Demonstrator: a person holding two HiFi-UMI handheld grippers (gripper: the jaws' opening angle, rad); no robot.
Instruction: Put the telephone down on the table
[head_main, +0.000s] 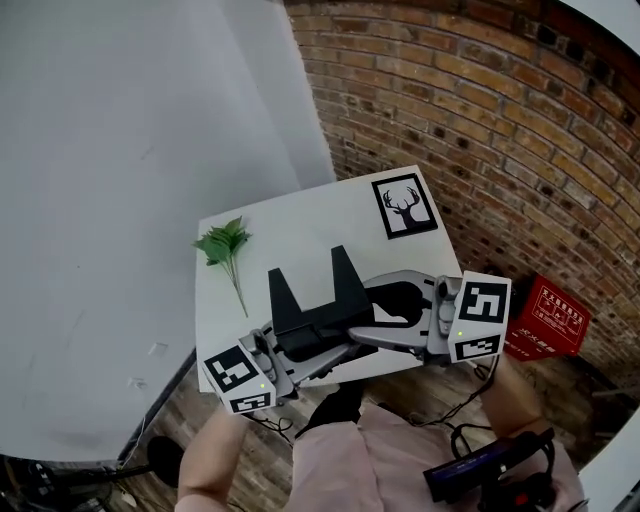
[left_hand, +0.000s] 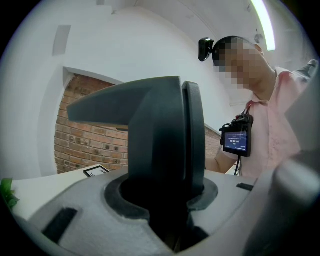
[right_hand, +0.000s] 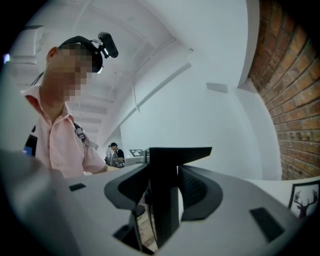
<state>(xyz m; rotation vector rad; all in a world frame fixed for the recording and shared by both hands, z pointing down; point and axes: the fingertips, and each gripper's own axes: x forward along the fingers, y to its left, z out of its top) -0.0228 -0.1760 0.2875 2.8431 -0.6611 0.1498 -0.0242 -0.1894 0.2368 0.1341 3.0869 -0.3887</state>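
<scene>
The black telephone (head_main: 322, 305), a dark body with two upright prongs, hangs over the near edge of the white table (head_main: 330, 215). My left gripper (head_main: 300, 352) holds its near-left end and my right gripper (head_main: 388, 318) holds its right side, both shut on it. In the left gripper view the telephone (left_hand: 162, 140) fills the space between the jaws of the left gripper (left_hand: 167, 202). In the right gripper view a flat black part of the telephone (right_hand: 167, 190) stands upright between the jaws of the right gripper (right_hand: 160, 205). Its underside is hidden.
A green leaf sprig (head_main: 226, 248) lies at the table's left and a framed deer picture (head_main: 405, 207) at its far right corner. A red box (head_main: 545, 318) sits on the wooden floor at the right. A brick wall (head_main: 520, 140) and a white wall (head_main: 130, 200) stand behind.
</scene>
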